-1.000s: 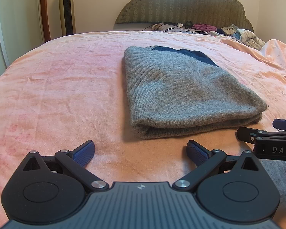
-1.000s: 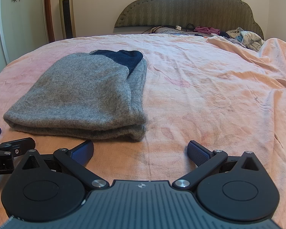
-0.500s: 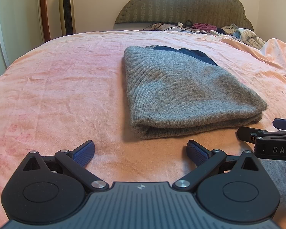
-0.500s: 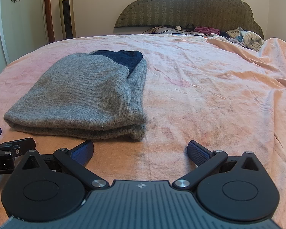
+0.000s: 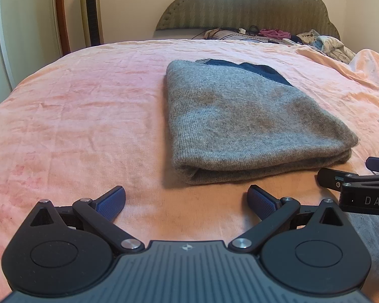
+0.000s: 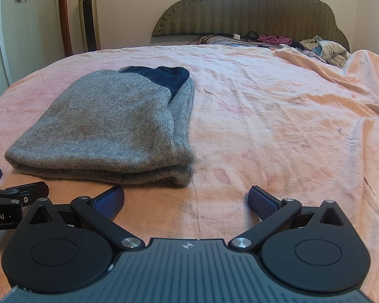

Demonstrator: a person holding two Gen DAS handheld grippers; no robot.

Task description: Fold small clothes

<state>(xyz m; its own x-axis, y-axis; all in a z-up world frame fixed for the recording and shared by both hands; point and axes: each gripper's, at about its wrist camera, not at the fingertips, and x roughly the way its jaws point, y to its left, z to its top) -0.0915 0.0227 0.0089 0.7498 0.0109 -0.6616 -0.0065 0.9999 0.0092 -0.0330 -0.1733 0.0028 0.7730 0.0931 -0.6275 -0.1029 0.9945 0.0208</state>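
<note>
A grey knitted garment (image 5: 242,118) with a dark blue part at its far end lies folded on the pink bed sheet (image 5: 88,116). My left gripper (image 5: 186,199) stands open just short of the garment's near edge, holding nothing. In the right wrist view the same grey garment (image 6: 113,126) sits to the left, and my right gripper (image 6: 186,200) is open over bare pink bed sheet (image 6: 278,126) beside its near right corner. Each gripper shows at the edge of the other's view.
A padded headboard (image 6: 250,7) closes the far end of the bed, with loose clothes and cables (image 6: 273,39) heaped below it. The sheet bunches up at the right (image 6: 361,75). A tower fan (image 6: 88,15) stands by the wall at left.
</note>
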